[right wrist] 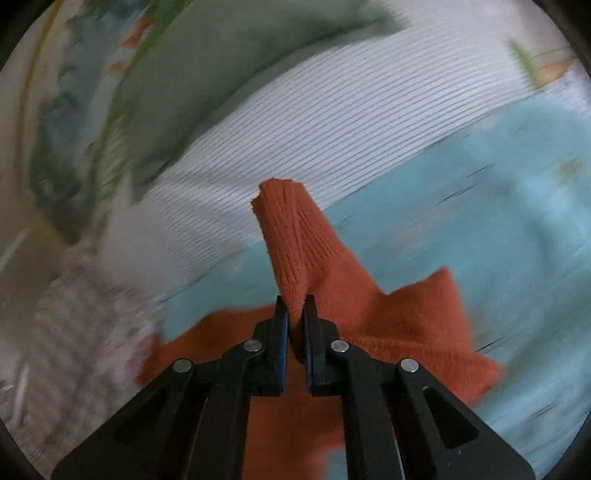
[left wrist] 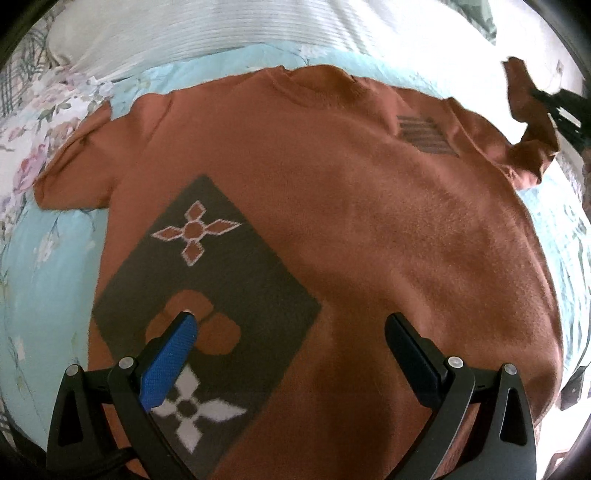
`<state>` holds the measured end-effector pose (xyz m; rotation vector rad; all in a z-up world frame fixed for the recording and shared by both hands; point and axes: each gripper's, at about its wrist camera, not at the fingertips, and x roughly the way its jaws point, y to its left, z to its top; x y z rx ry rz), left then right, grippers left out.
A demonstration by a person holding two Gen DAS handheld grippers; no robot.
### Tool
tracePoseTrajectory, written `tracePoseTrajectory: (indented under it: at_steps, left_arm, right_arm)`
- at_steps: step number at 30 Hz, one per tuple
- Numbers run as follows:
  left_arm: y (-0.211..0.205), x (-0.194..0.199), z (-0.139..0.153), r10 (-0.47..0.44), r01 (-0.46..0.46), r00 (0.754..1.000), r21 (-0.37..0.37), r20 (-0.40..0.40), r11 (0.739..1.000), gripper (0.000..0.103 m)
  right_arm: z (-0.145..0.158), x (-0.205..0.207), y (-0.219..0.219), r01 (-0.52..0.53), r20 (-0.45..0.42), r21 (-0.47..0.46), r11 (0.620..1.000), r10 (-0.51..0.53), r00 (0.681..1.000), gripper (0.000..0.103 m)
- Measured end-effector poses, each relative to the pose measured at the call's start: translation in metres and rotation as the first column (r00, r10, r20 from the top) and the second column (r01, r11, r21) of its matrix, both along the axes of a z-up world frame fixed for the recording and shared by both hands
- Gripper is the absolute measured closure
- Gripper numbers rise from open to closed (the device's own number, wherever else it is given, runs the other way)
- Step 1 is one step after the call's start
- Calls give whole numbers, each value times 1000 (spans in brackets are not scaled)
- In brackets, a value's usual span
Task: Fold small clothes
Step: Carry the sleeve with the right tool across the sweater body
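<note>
A rust-orange knit sweater [left wrist: 332, 206] lies spread on the bed, with a dark grey panel of flower motifs [left wrist: 221, 280] on its lower left. My left gripper [left wrist: 291, 321] is open, hovering just above the sweater's lower part. My right gripper [right wrist: 295, 306] is shut on the sweater's sleeve cuff [right wrist: 291, 229] and holds it lifted off the bed. It also shows at the far right of the left wrist view [left wrist: 550, 107], with the raised sleeve [left wrist: 528, 107]. The other sleeve [left wrist: 77, 166] lies flat at the left.
The bed has a light blue floral cover [left wrist: 48, 266]. A white ribbed pillow [left wrist: 207, 29] lies beyond the sweater's collar, also in the right wrist view [right wrist: 332, 122]. A green pillow [right wrist: 207, 62] sits behind it. The right wrist view is motion-blurred.
</note>
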<state>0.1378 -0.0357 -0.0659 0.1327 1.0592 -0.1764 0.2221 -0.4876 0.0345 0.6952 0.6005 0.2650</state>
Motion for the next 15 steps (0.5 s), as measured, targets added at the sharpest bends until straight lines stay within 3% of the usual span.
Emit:
tracePoseTrajectory:
  at_steps: [4,10,15]
  left_arm:
    - [13,-10,6,25,-24,1000,-47,12,999,1]
    - [40,-22,12,76,-72,997,-111,27,991,1]
    - [63,-28,11,122,-118,992,-140,22,983,1]
  right_arm:
    - [-24,26,94,-160,-43,93,983,165,985,95]
    - [-61,70,223,-328,-115,156,932,347,931,95]
    - [-86,93,286,-369,-168,143,918,390,905,95]
